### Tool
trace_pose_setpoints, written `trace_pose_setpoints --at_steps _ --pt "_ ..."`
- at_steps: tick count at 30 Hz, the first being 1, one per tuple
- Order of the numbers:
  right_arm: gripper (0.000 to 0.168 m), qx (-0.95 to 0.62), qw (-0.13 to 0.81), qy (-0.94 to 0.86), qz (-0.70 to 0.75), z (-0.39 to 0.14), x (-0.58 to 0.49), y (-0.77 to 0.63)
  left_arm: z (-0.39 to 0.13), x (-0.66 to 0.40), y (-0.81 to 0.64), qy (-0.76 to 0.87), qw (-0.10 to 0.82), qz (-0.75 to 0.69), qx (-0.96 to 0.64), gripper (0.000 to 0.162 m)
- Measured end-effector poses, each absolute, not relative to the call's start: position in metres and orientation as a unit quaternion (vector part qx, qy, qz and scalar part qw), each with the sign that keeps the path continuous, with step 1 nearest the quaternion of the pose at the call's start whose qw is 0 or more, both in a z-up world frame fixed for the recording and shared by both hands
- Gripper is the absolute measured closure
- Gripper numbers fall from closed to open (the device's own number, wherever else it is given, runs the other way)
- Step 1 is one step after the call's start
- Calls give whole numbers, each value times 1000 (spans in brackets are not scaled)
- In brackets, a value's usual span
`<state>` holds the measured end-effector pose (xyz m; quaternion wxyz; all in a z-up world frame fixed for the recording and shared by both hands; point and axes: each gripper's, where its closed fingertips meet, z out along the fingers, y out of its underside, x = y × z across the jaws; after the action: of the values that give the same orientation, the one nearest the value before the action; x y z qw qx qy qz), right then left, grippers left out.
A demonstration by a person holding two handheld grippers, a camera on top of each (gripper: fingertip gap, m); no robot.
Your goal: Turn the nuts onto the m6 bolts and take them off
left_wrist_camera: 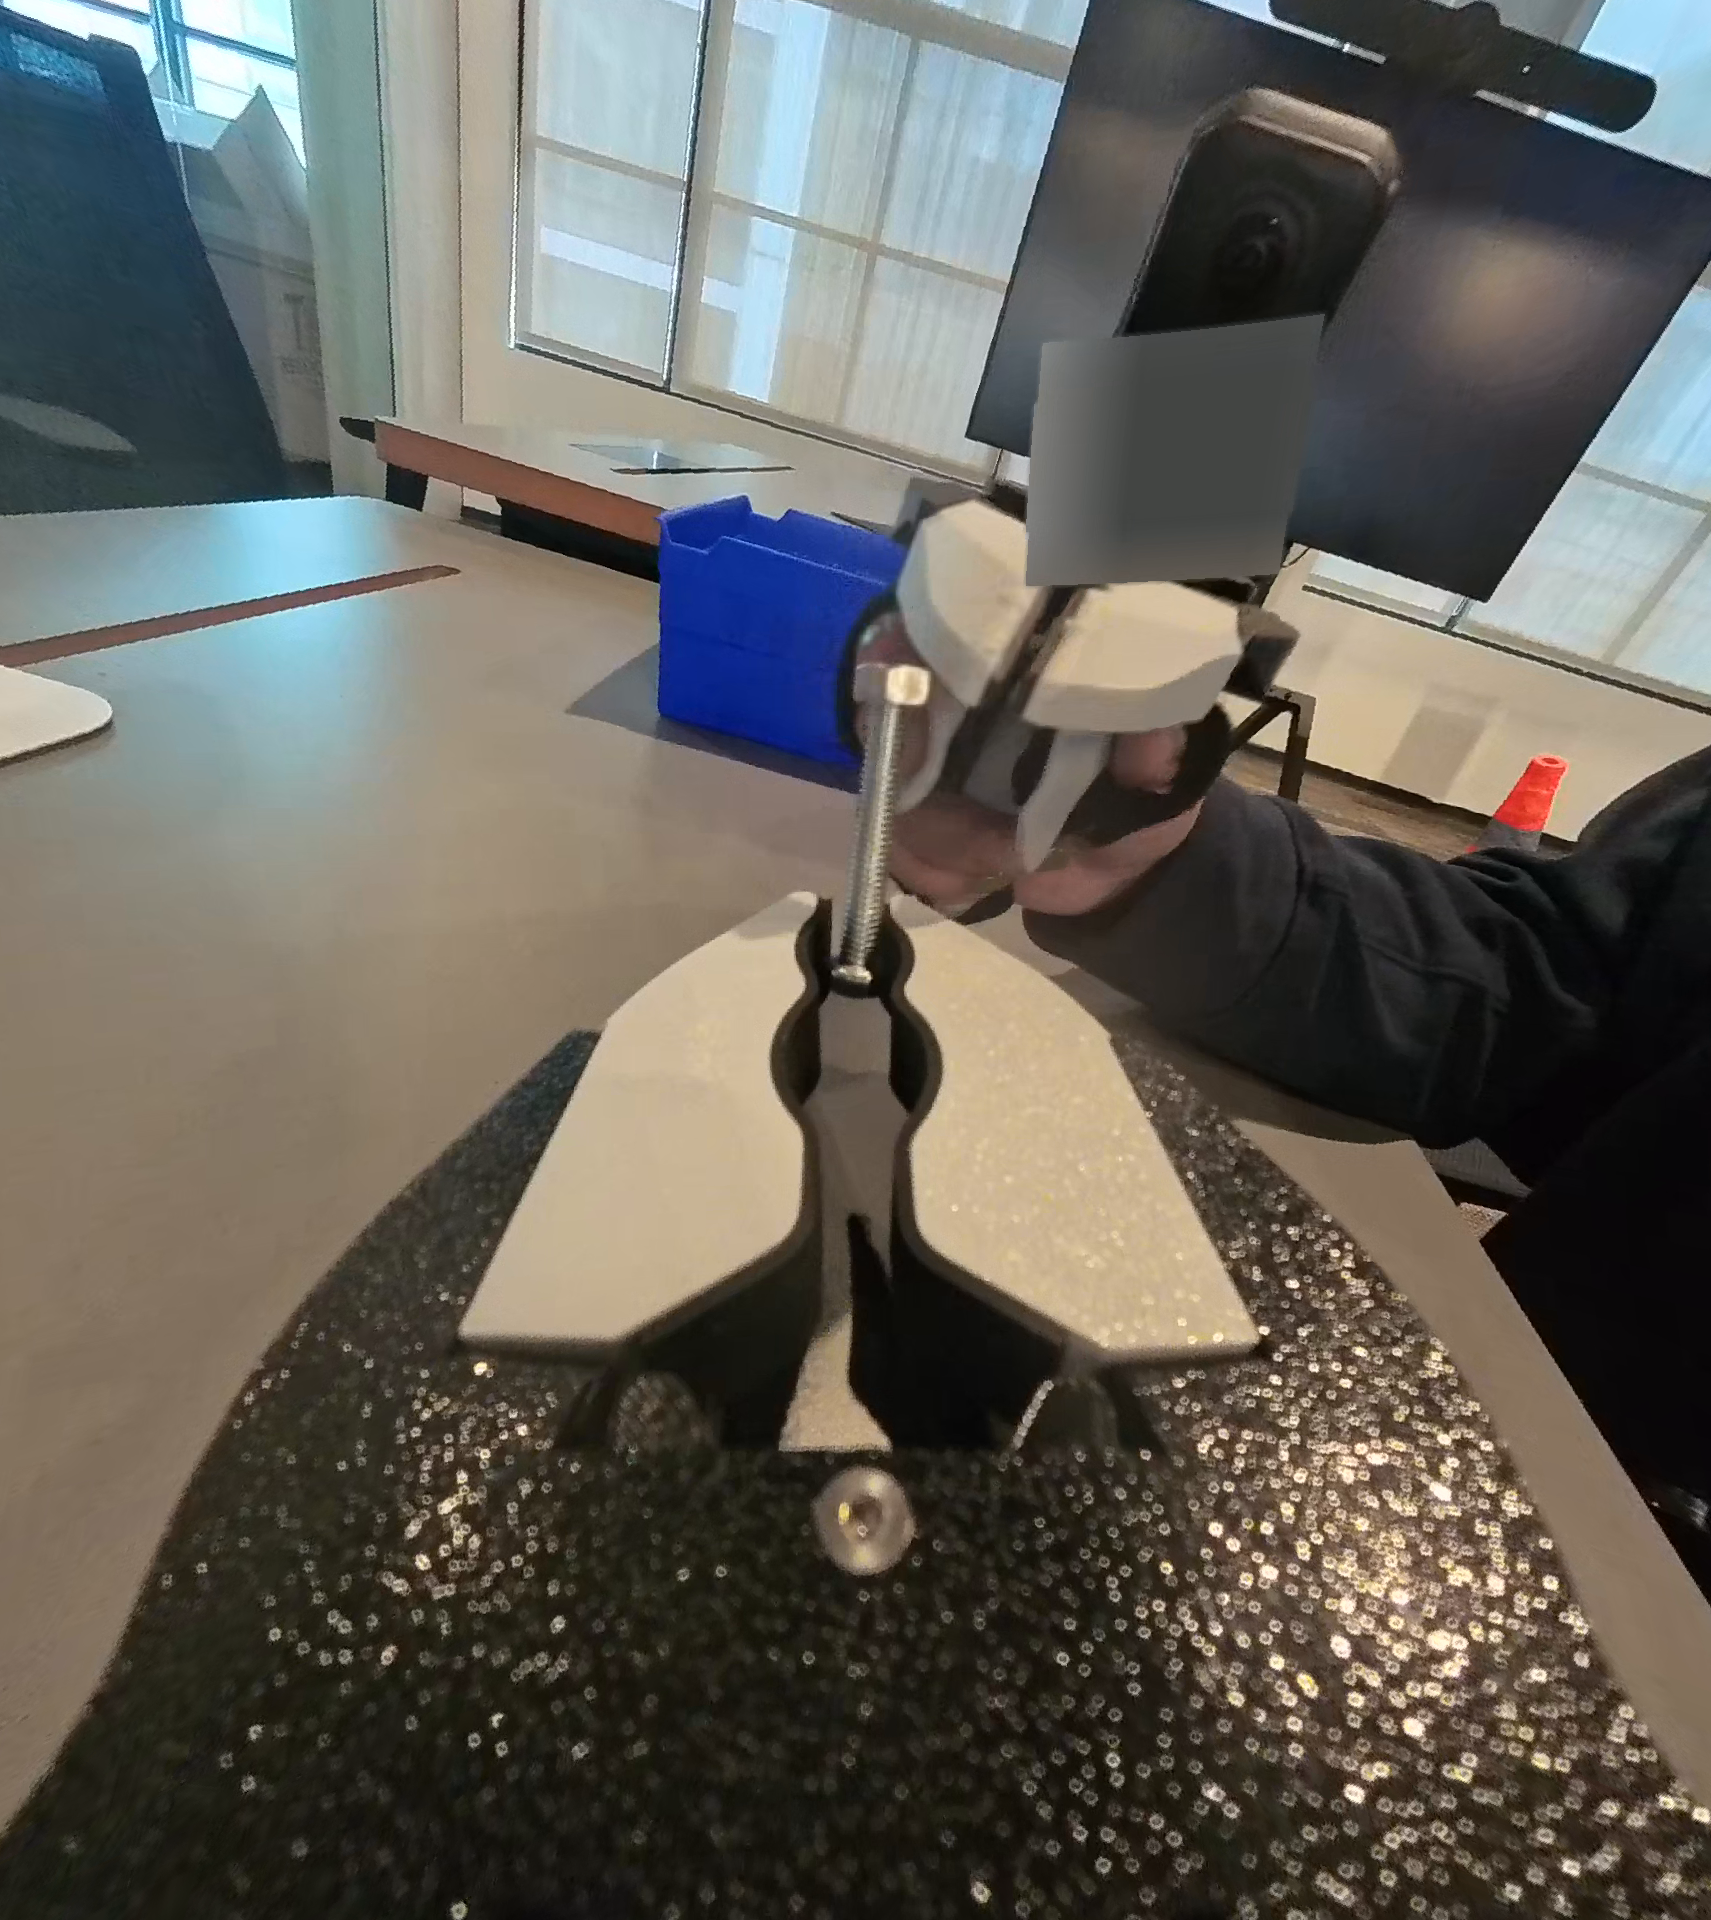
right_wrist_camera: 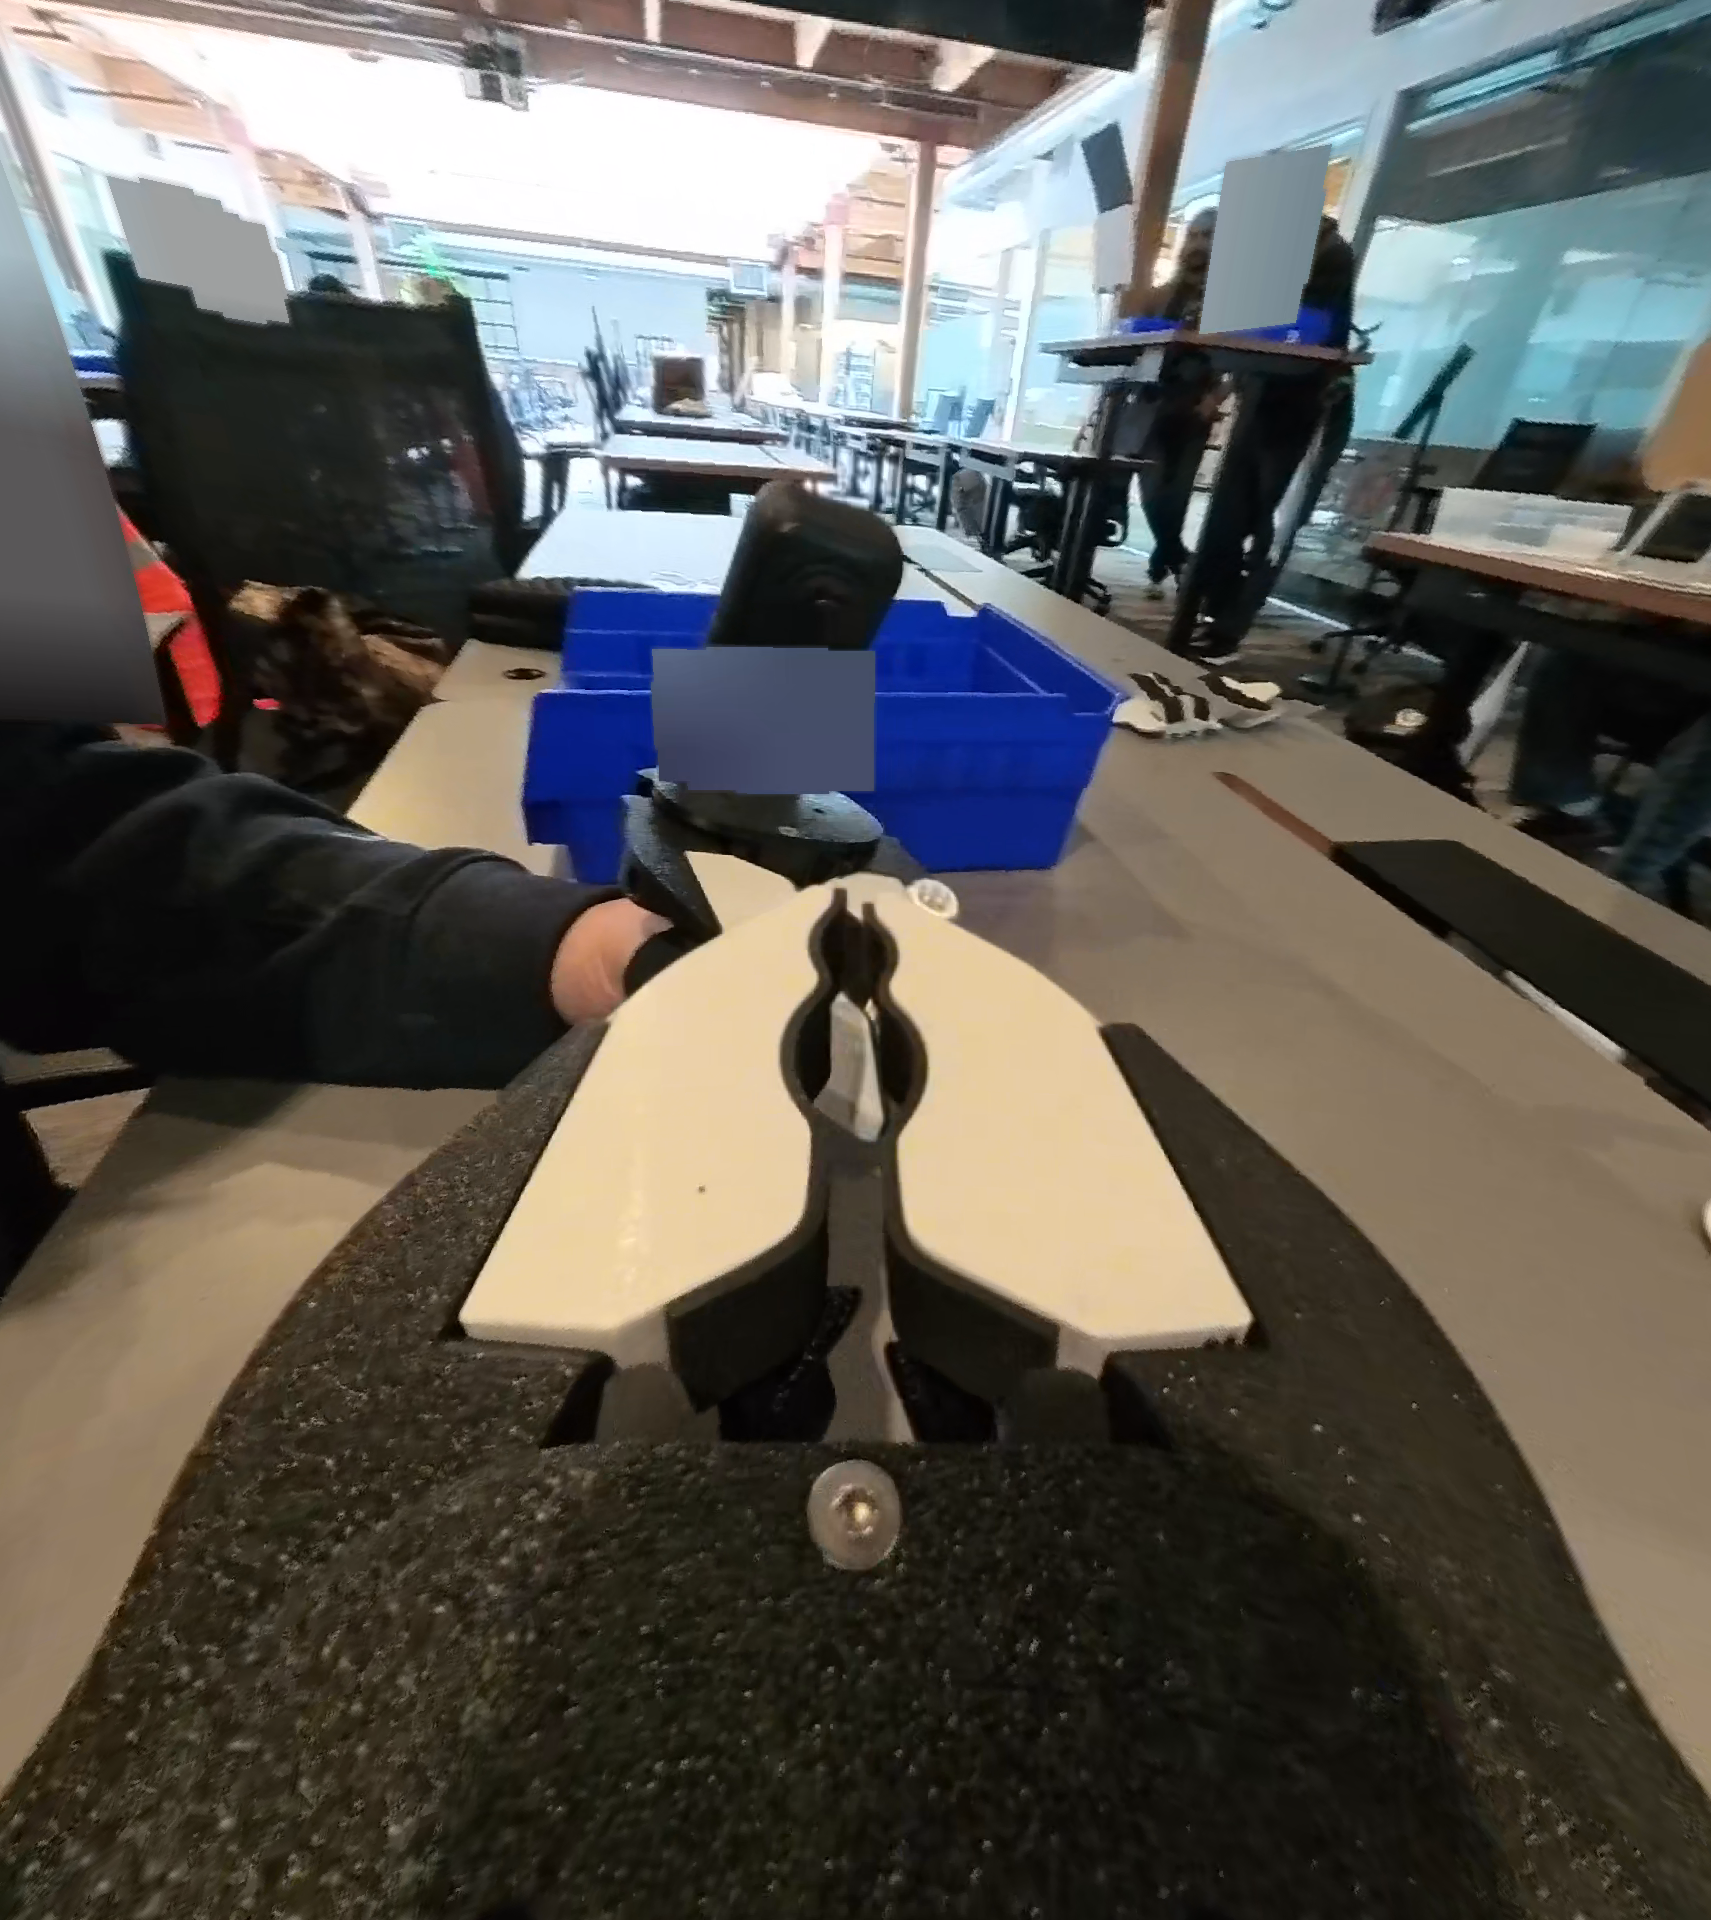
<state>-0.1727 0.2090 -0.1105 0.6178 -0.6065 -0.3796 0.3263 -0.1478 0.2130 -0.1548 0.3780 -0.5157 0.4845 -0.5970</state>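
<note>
Where the left gripper's [left_wrist_camera: 856,961] two white fingers narrow to their tips, they pinch the lower end of a long threaded bolt [left_wrist_camera: 872,831], which stands nearly upright above the grey table [left_wrist_camera: 311,883]. At the bolt's upper end sits a small silvery nut [left_wrist_camera: 892,686], and the right gripper [left_wrist_camera: 918,675] reaches in there from the right, its white fingers close around that end; the blur there hides whether they actually clamp the nut.

From its own camera, the right gripper's [right_wrist_camera: 856,920] fingertips [right_wrist_camera: 892,914] look drawn together with only a thin slit between them, and a small bright metal piece [right_wrist_camera: 934,896] shows just beyond the tip of one finger. A pale strip is visible deeper in the gap between the fingers.

Each gripper is held by a hand [left_wrist_camera: 1027,842] in a dark sleeve [left_wrist_camera: 1350,935]. Behind them on the table stands a blue plastic bin [left_wrist_camera: 768,644]. A dark monitor [left_wrist_camera: 1350,312] hangs in front of the windows [left_wrist_camera: 778,208], and an orange cone [left_wrist_camera: 1526,795] stands on the floor beyond.
</note>
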Motion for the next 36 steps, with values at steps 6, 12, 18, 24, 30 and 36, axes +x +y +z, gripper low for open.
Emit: trace_pose_setpoints --at_steps 6,12,18,24,30,36 --pt "158 -616 643 -352 288 -109 -165 220 -155 -147 213 486 378 -596 -516 154" --pt "168 -604 619 -380 330 -109 -172 208 -155 -148 213 485 378 -596 -516 154" --pt "159 -618 640 -355 288 -110 -165 220 -155 -148 213 486 378 -596 -516 154" --pt "166 -609 603 -385 342 -113 -174 207 -155 -148 213 484 377 -598 -516 154" --pt "158 -624 639 -344 289 -111 -162 223 -155 -148 213 485 376 -598 -516 154" --pt "154 -626 626 -351 305 -114 -165 220 -155 -148 213 484 376 -598 -517 154"
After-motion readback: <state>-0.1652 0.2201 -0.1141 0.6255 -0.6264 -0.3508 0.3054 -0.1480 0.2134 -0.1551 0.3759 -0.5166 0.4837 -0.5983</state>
